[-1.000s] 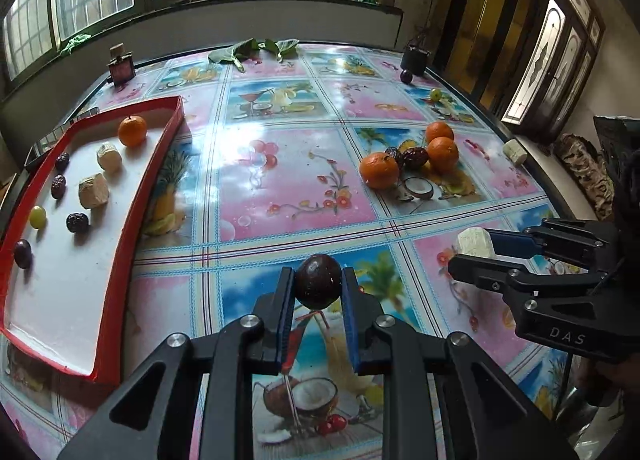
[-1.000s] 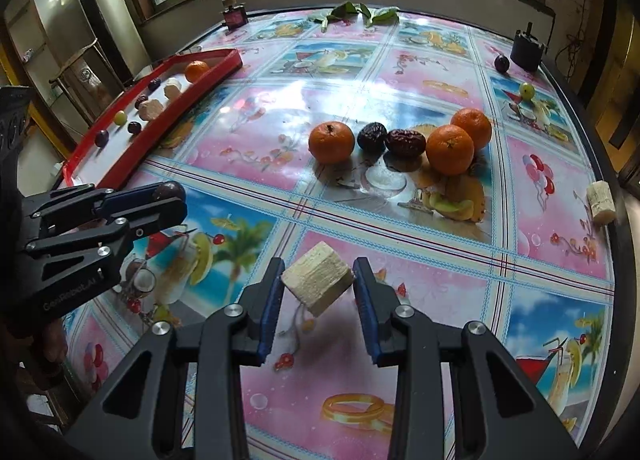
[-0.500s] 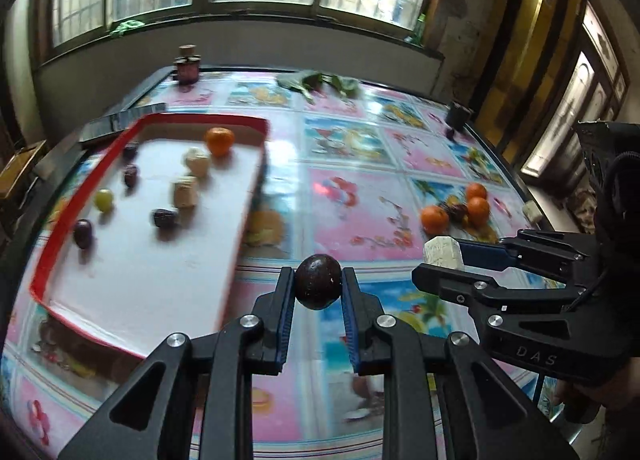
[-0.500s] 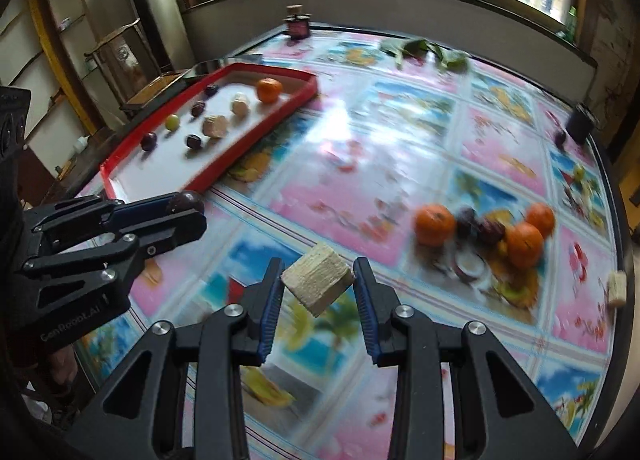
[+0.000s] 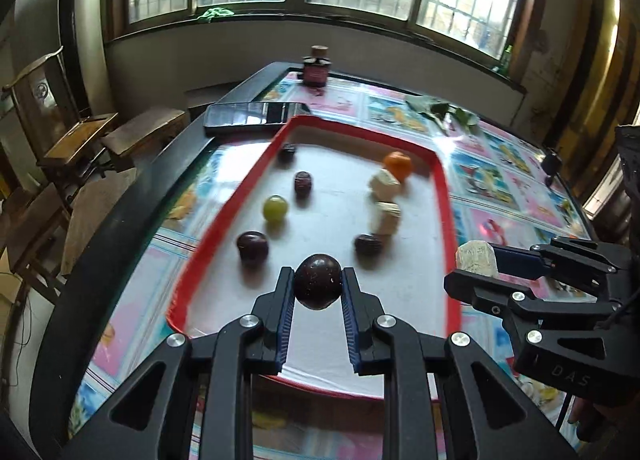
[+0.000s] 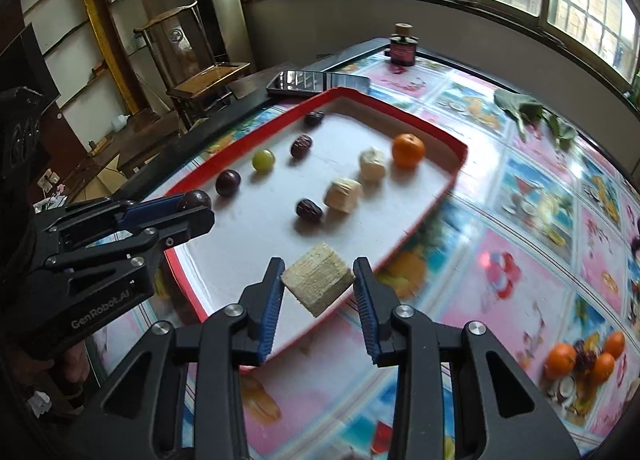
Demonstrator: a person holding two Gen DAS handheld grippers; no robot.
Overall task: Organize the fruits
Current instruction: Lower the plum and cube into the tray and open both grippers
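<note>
The tray's [image 5: 442,196] near rim is hidden behind the left gripper's fingers [image 5: 282,300]. The tablecloth [image 6: 520,260] print right of the right gripper's fingers [image 6: 362,292] is motion-blurred. The cluster of oranges [image 6: 580,356], far right of those fingers, is small and smeared; the dark fruit among them cannot be identified. The surface [image 5: 100,260] is cut off at the frame bottom.

Bench cover [image 6: 520,260]: glossy pink and blue squares printed with fruit and drink motifs; bench rim black. Tray [image 5: 442,196]: red wall, white floor. In the tray: one orange fruit [image 6: 408,150], one pale green grape [image 6: 263,160], dark purple-brown fruits, cream cubes. Left gripper [image 5: 317,292]: black, blue pads, dark maroon plum [image 5: 318,286]. Right gripper [image 6: 318,284]: black, blue pads, beige cube [image 6: 318,282].
</note>
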